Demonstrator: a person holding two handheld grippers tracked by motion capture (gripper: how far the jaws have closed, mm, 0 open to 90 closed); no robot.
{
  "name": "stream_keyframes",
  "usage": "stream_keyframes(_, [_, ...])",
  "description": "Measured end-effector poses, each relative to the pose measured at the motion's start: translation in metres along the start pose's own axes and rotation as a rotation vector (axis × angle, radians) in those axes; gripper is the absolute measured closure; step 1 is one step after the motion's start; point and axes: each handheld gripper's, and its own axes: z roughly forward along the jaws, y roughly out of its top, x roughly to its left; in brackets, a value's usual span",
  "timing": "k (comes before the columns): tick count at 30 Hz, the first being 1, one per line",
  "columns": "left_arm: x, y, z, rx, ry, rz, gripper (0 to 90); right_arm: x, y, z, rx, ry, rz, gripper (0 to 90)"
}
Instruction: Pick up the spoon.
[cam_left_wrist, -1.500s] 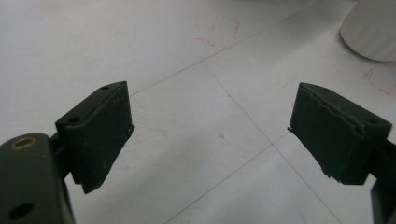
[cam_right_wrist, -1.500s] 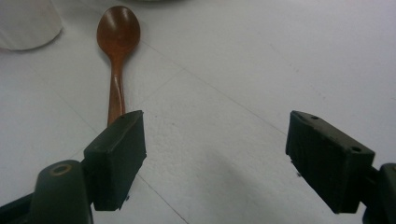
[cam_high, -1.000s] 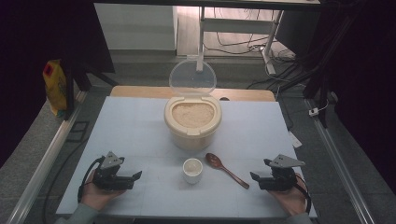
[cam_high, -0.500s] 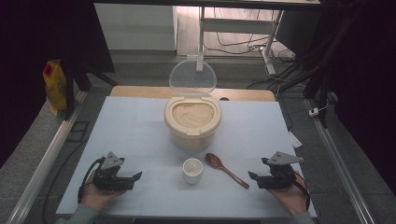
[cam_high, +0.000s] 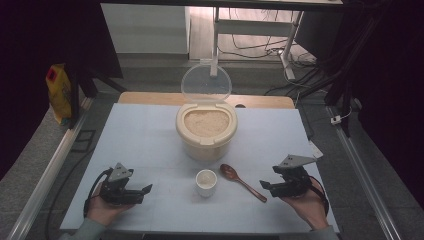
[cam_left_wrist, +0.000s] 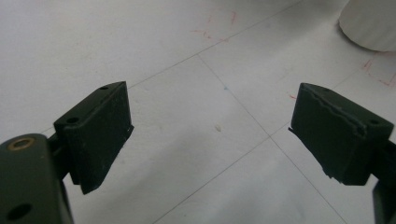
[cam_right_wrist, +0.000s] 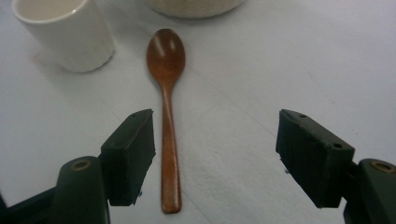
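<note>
A cream rice container (cam_high: 205, 132) full of rice stands mid-table with its clear lid (cam_high: 205, 84) tipped up behind it. In front of it sit a small white cup (cam_high: 206, 182) (cam_right_wrist: 65, 35) and a brown wooden spoon (cam_high: 242, 181) (cam_right_wrist: 166, 107), bowl toward the container. My right gripper (cam_high: 265, 187) (cam_right_wrist: 215, 156) is open just behind the spoon's handle end, which lies near the left jaw. My left gripper (cam_high: 145, 192) (cam_left_wrist: 210, 135) is open over bare table at the front left, with the cup's edge (cam_left_wrist: 371, 23) at the upper right of its view.
The white table top (cam_high: 140, 135) has faint grid lines and red marks. A yellow and red bag (cam_high: 59, 92) stands on the floor at the far left. Metal rails run along both table sides; a desk frame and cables lie beyond the far edge.
The right gripper has shifted slightly left toward the spoon's handle. The left gripper has stayed where it was.
</note>
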Motion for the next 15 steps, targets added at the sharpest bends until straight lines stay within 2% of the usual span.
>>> stream_keyframes(1, [0.000, 0.000, 0.000, 0.001, 0.000, -0.001, 12.2, 0.002, 0.006, 0.001, 0.025, 0.011, -0.007, 28.3])
stream_keyframes(8, [-0.001, 0.000, 0.003, 0.010, -0.006, 0.008, 12.1, 0.010, 0.027, 0.012, 0.091, 0.049, -0.038, 28.9])
stream_keyframes(12, [-0.001, 0.000, 0.003, 0.012, -0.006, 0.009, 12.1, 0.016, 0.033, 0.024, 0.148, 0.071, -0.057, 29.3])
stream_keyframes(13, [-0.001, 0.000, 0.003, 0.012, -0.005, 0.010, 12.1, 0.016, 0.033, 0.024, 0.148, 0.071, -0.057, 29.3])
stream_keyframes(15, [-0.001, 0.000, 0.003, 0.013, -0.004, 0.012, 12.1, 0.019, 0.033, 0.033, 0.200, 0.078, -0.063, 29.9])
